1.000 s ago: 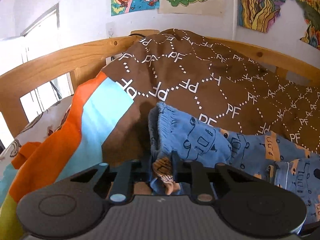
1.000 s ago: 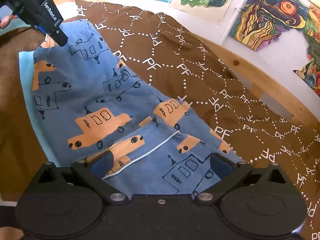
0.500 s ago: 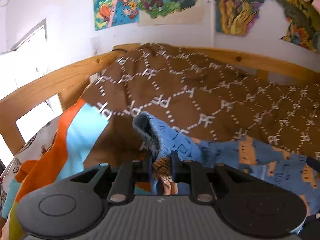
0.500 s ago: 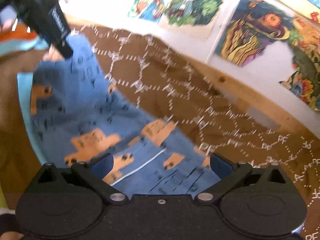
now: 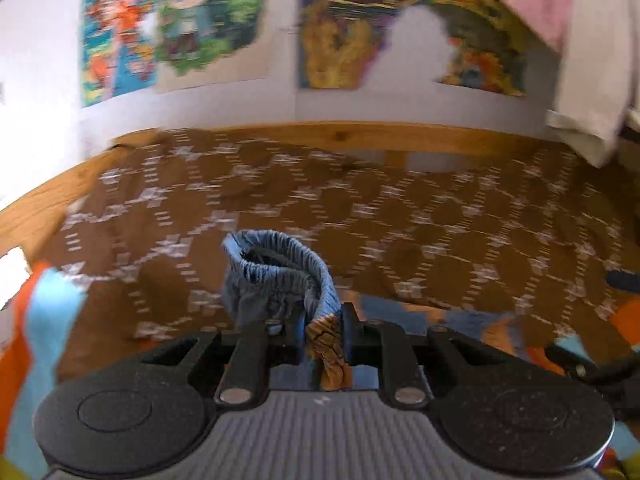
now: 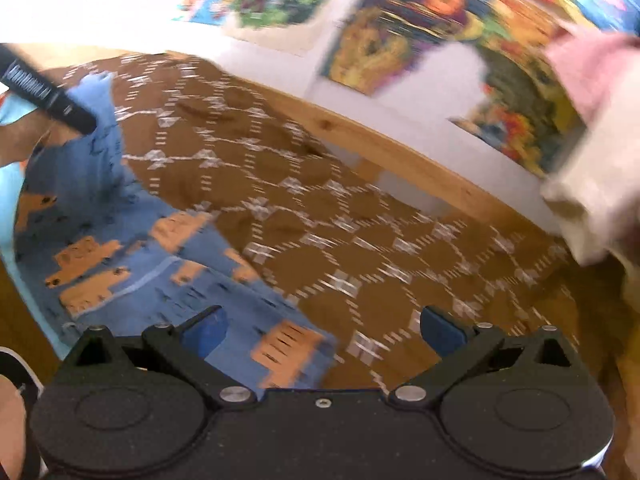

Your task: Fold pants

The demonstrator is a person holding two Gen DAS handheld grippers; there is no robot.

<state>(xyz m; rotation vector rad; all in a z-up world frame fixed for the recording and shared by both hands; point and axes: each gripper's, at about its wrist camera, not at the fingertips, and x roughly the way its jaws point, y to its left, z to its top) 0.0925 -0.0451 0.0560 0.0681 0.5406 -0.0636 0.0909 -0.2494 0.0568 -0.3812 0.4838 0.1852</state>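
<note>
My left tongs (image 5: 323, 336) pinch the blue pants (image 6: 132, 256) waistband, my right tongs (image 6: 322, 330) spread empty; a loose pinch could drop it.

Left gripper (image 5: 323, 334): jaws clamped on bunched waistband, near centre.
Pants (image 5: 280, 276): blue, orange print; gathered elastic waistband loops up beyond the jaws.
Bedspread (image 5: 400, 220): brown, white lattice pattern, blurred.
Bed rail (image 5: 360, 136): pale wood, far.
Posters (image 5: 180, 28): colourful, far wall.
Towel (image 5: 592, 80): pink-white, far right.
</note>
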